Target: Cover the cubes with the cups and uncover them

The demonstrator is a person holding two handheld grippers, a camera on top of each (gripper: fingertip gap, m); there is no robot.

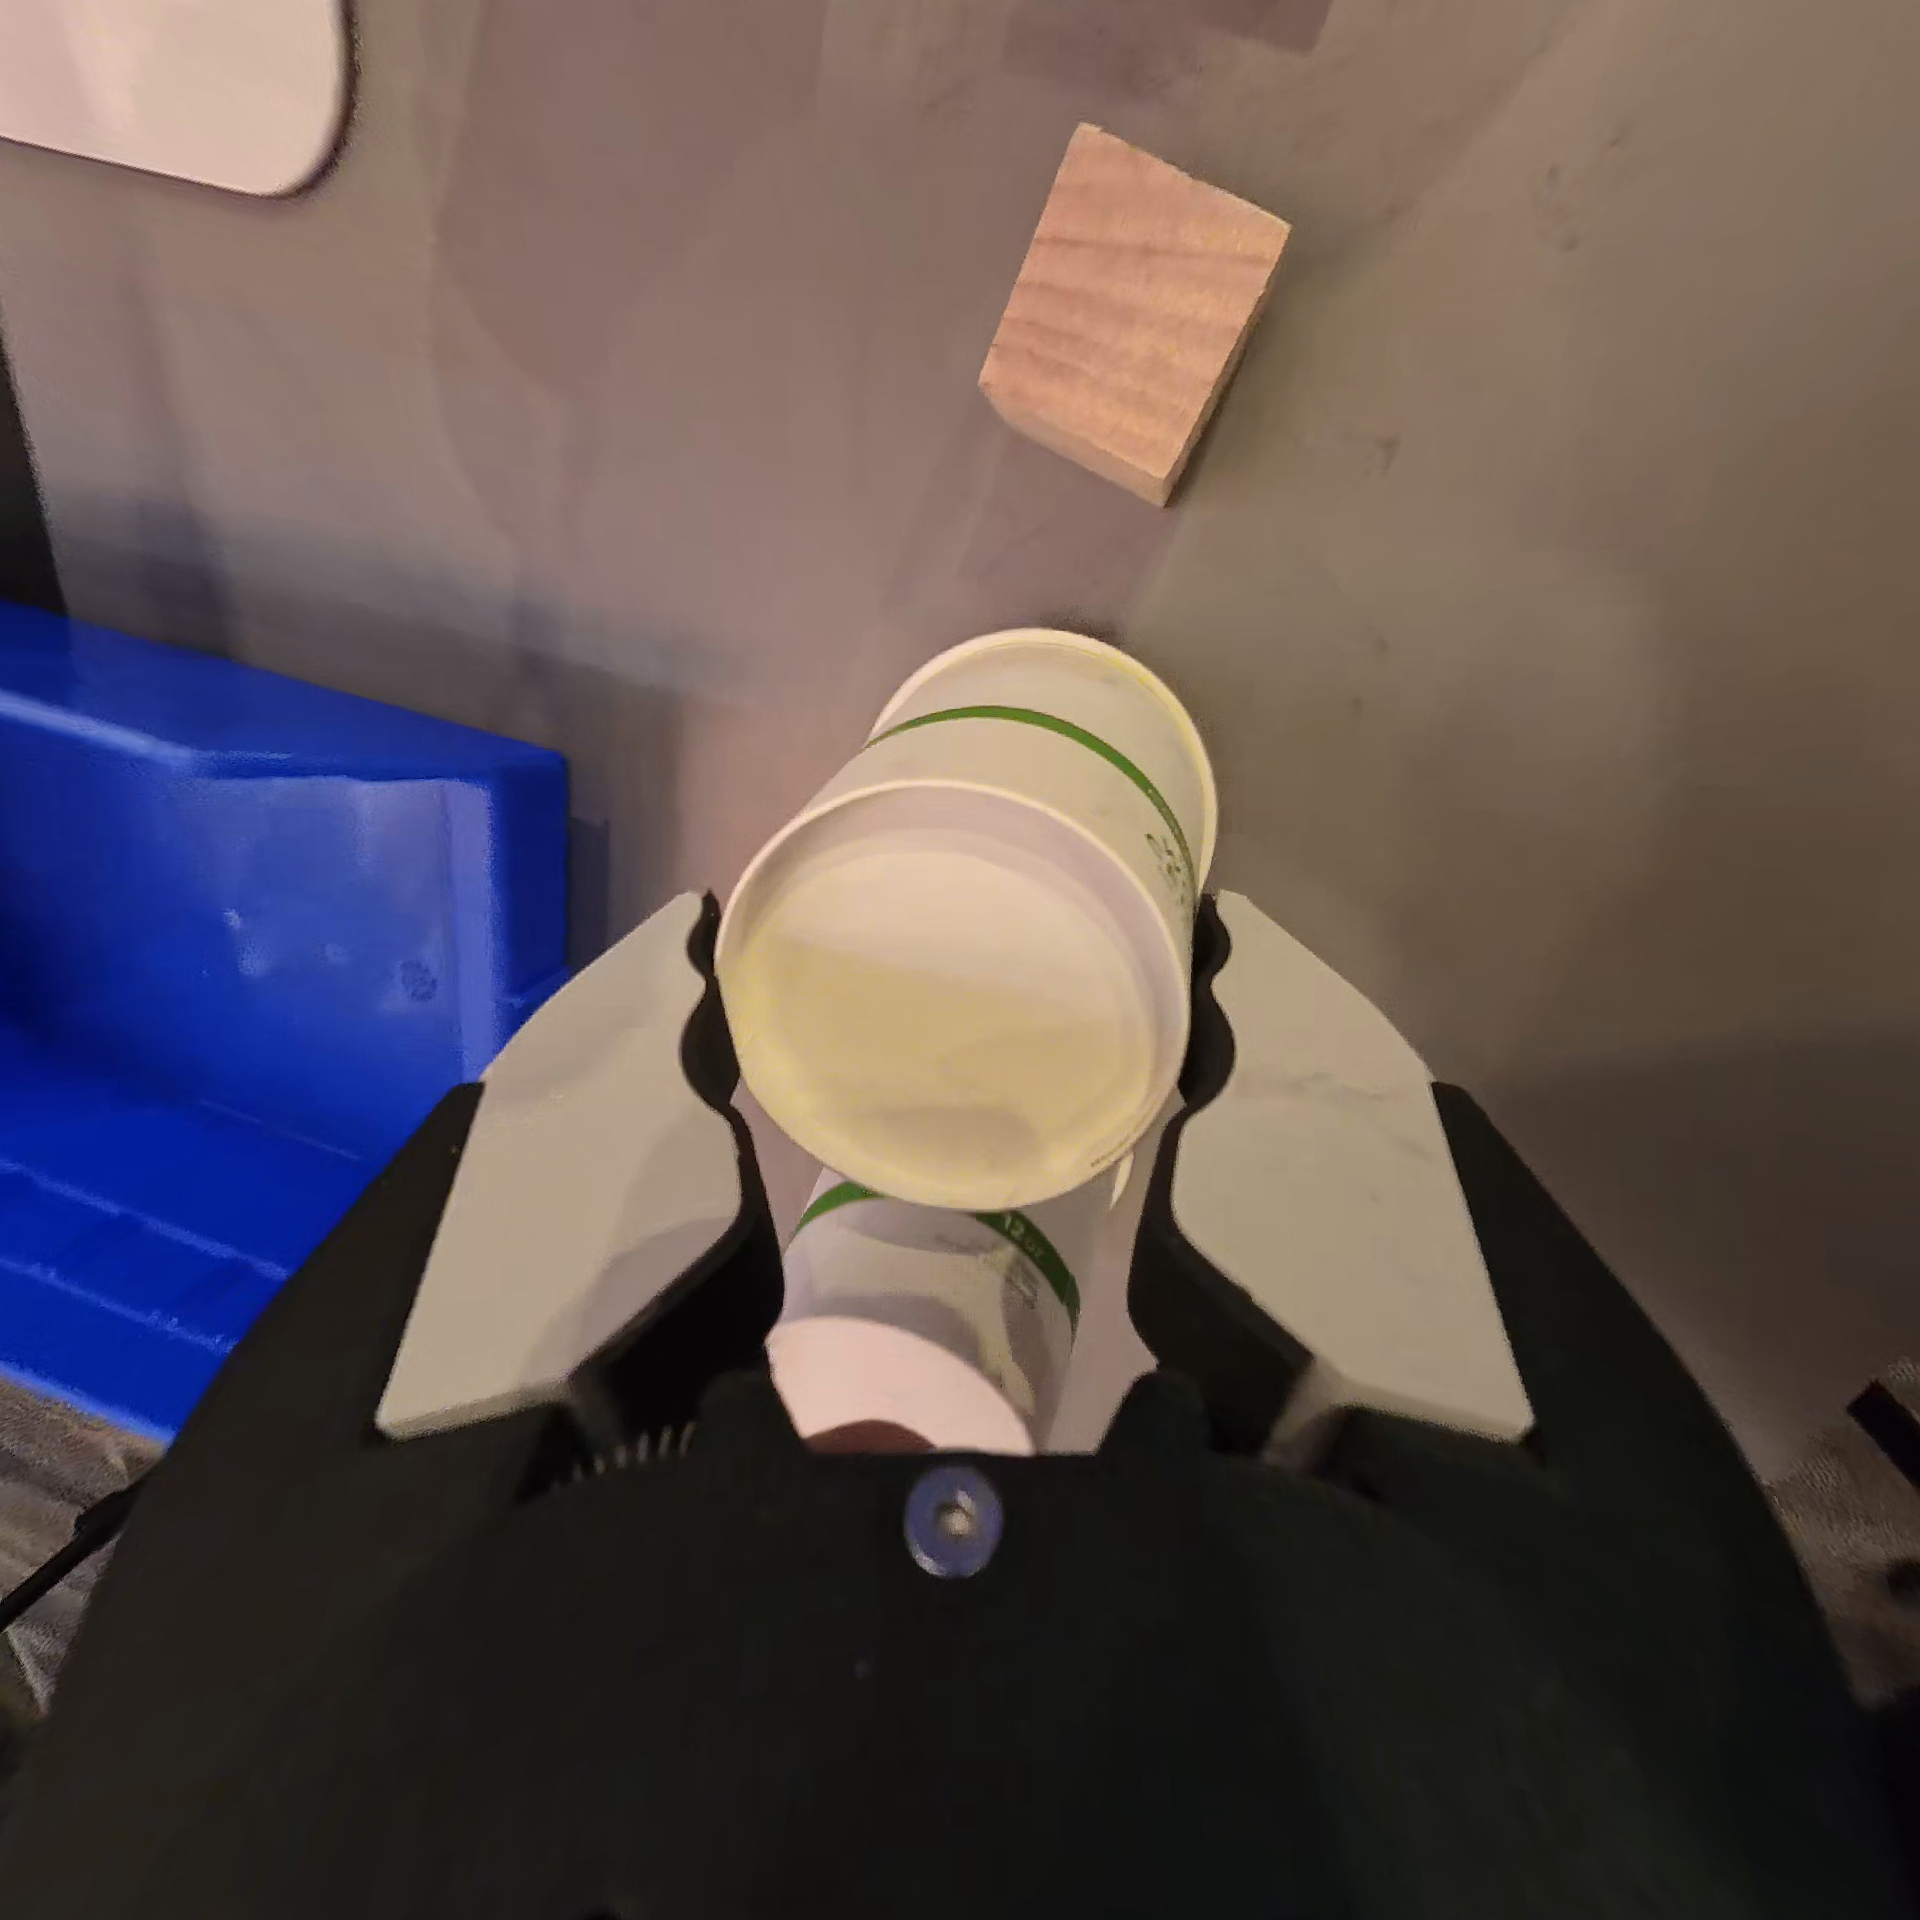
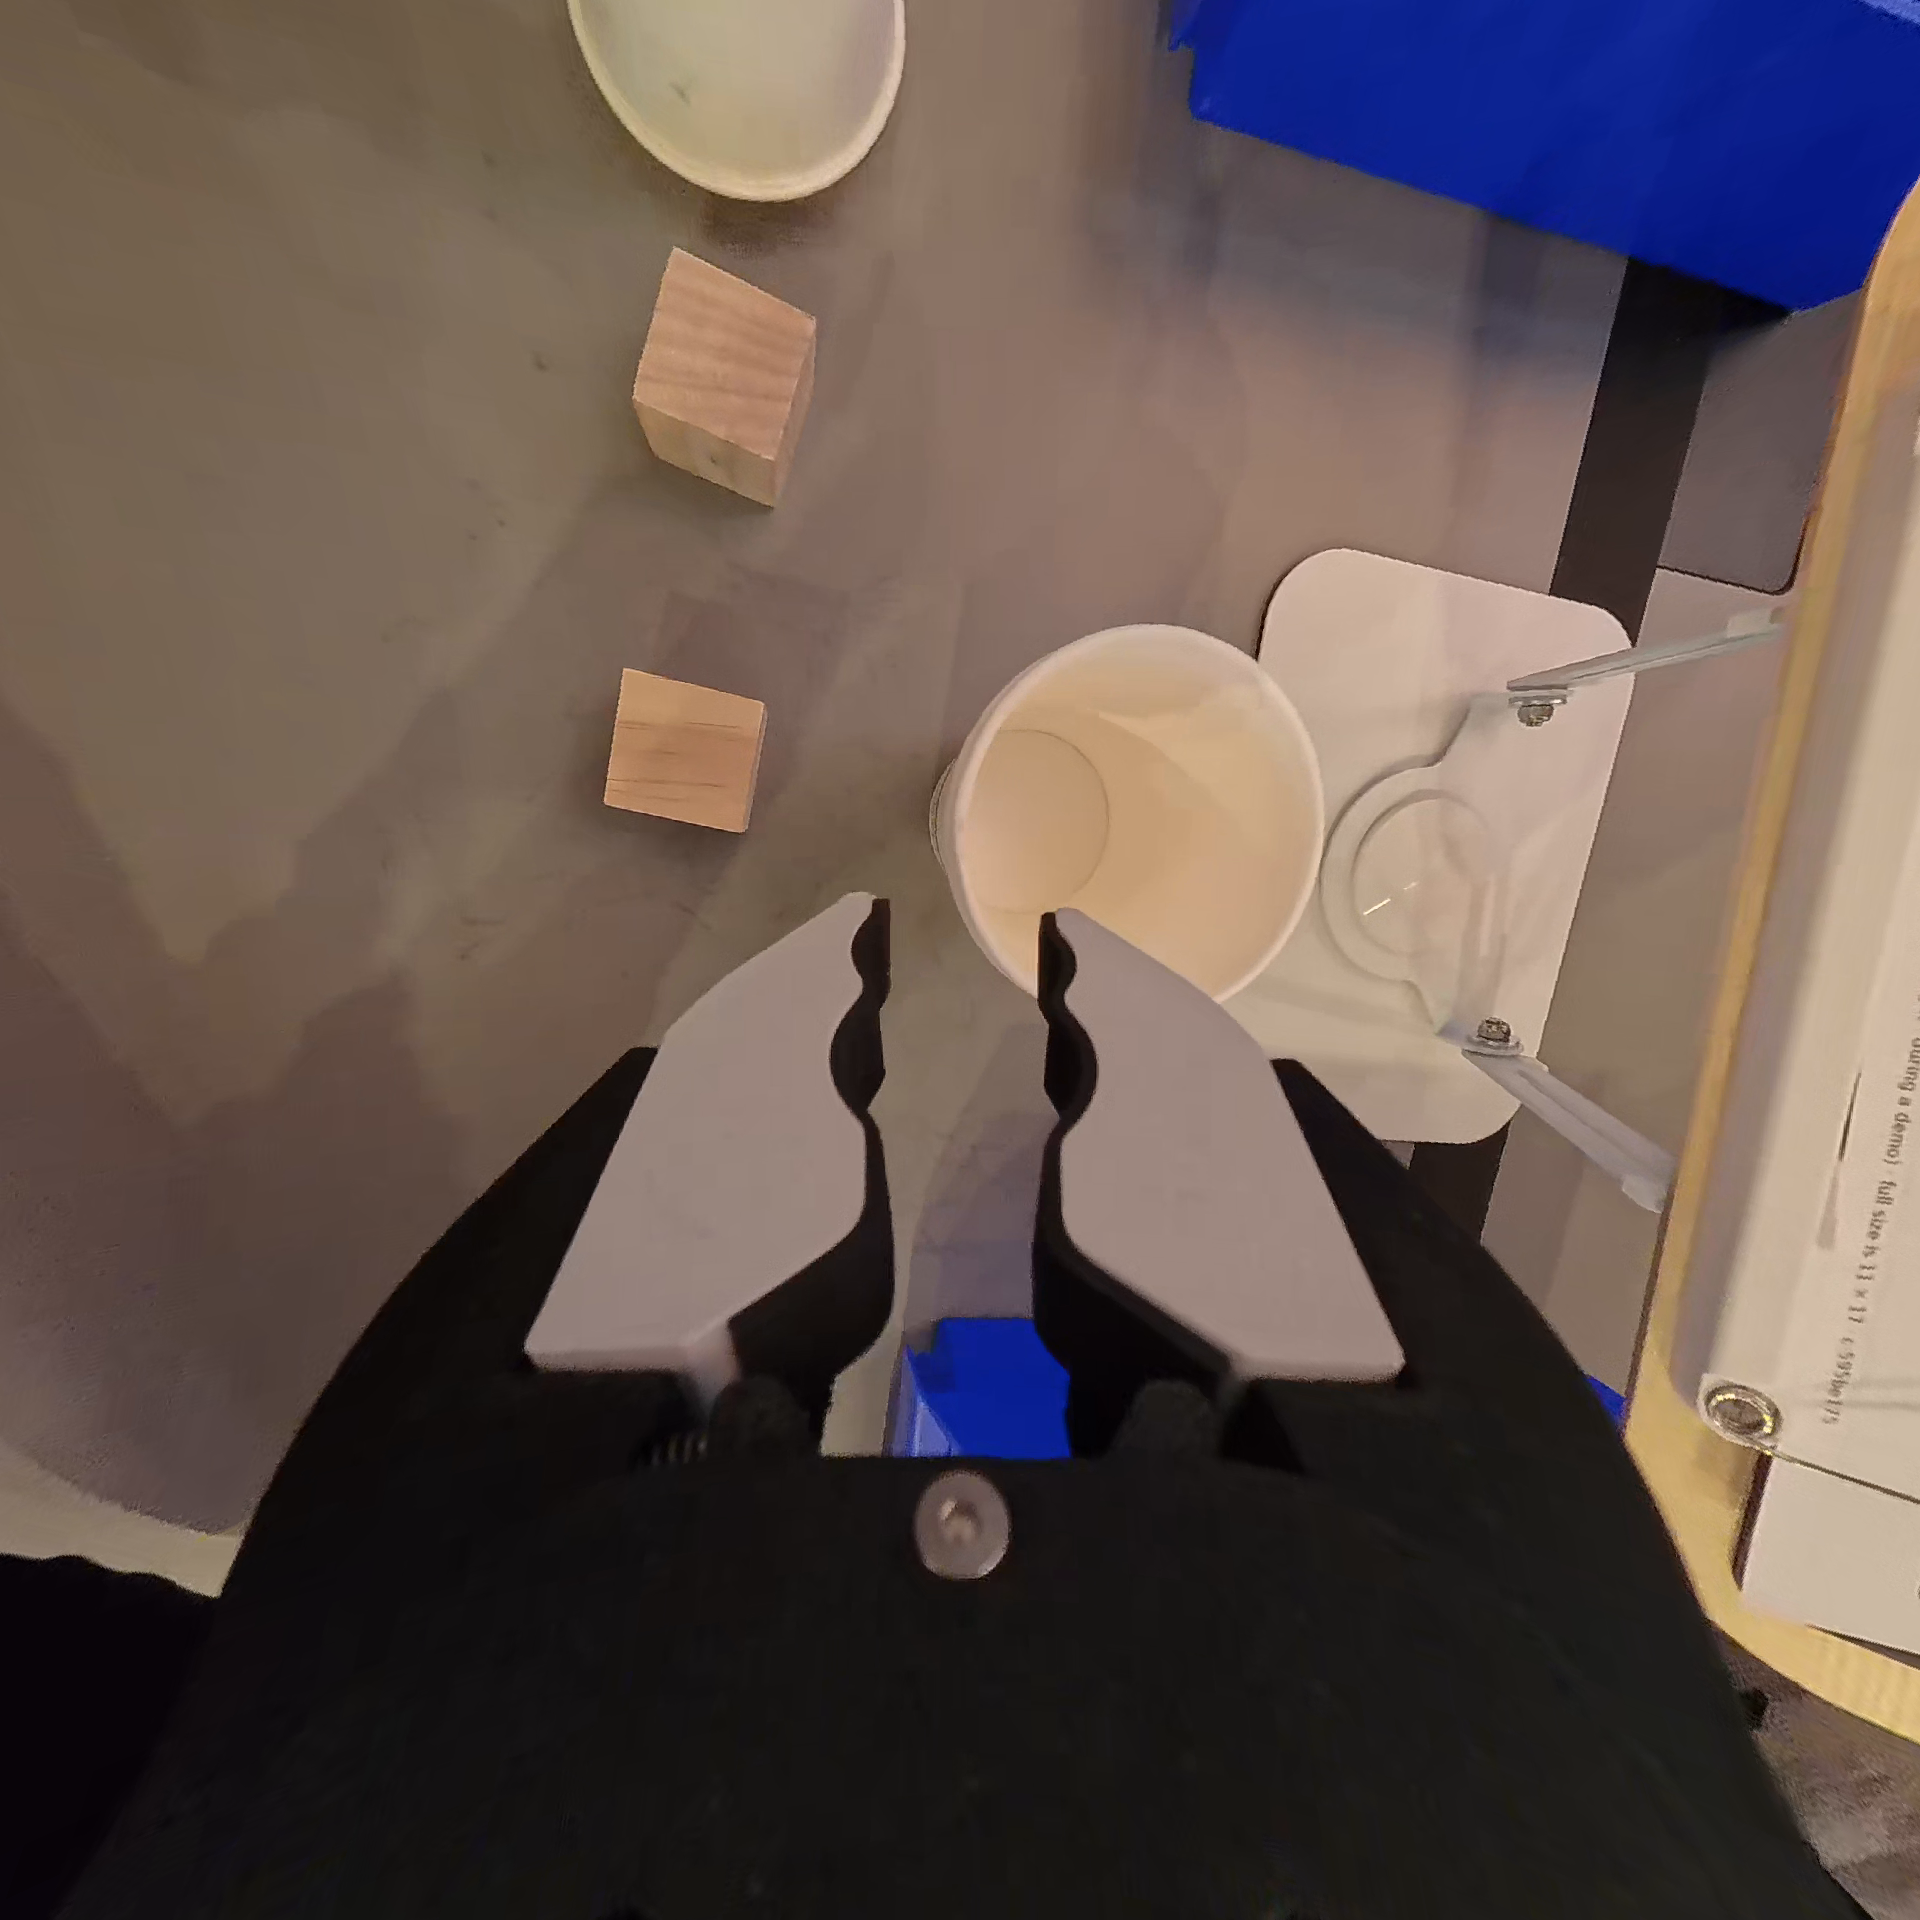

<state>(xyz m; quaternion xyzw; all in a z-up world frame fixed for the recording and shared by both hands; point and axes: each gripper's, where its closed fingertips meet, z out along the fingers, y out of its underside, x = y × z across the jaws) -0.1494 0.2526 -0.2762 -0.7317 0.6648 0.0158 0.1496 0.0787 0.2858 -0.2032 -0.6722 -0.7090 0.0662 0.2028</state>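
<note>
In the left wrist view, a blue bin [image 1: 260, 987] sits at the left on the grey table [image 1: 1558, 727]. At centre the left gripper [image 1: 956, 935] grasps a white paper cup [image 1: 966, 966] with a green band, its fingers [image 1: 613, 1122] pressed against the cup's sides. The cup is turned bottom-up toward the camera, its long axis running away toward the table, mouth down. Up to the right a pale wooden cube [image 1: 1132, 312] lies uncovered, apart from the cup. In the right wrist view, two wooden cubes lie left of centre, a farther one [image 2: 727, 374] and a nearer one [image 2: 686, 748], both uncovered. The right gripper [image 2: 966, 925] hovers with jaws parted and nothing between them. Just beyond its tips a second white cup [image 2: 1143, 810] stands upright, mouth up, beside a white plate [image 2: 1455, 665] with a metal bracket.
</note>
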